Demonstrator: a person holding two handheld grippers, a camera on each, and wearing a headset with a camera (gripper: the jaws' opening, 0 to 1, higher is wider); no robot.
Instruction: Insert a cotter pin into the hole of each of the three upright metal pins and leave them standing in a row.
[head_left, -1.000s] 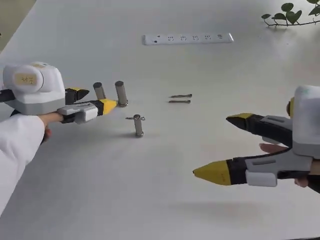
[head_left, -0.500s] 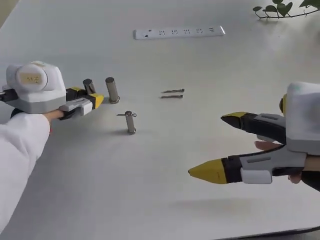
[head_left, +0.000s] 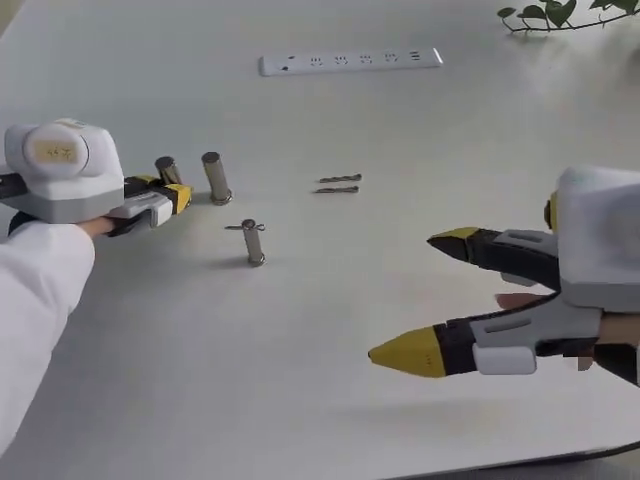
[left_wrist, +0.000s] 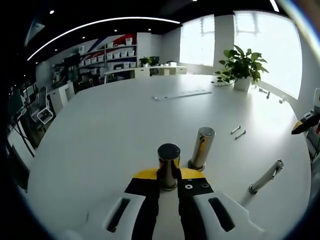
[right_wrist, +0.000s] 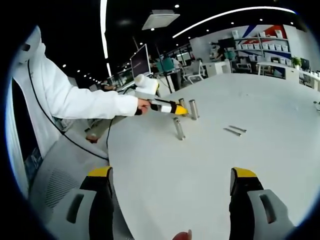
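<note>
The left gripper (left_wrist: 169, 179) is clamped on the leftmost upright grey metal pin (left_wrist: 168, 161) on the white table (head_left: 330, 340) — a second bare pin (head_left: 213, 177) stands just beside it. The third pin (head_left: 253, 245) carries a thin cotter pin (head_left: 243, 227). Two loose silvery cotter pins (head_left: 340, 184) lie apart. The right gripper (head_left: 400, 297) hovers, jaws wide.

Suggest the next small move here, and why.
Probably carry the open right tool to a loose cotter pin and pinch it: the left tool grips a bare metal pin, and only the front pin has a cotter.
</note>
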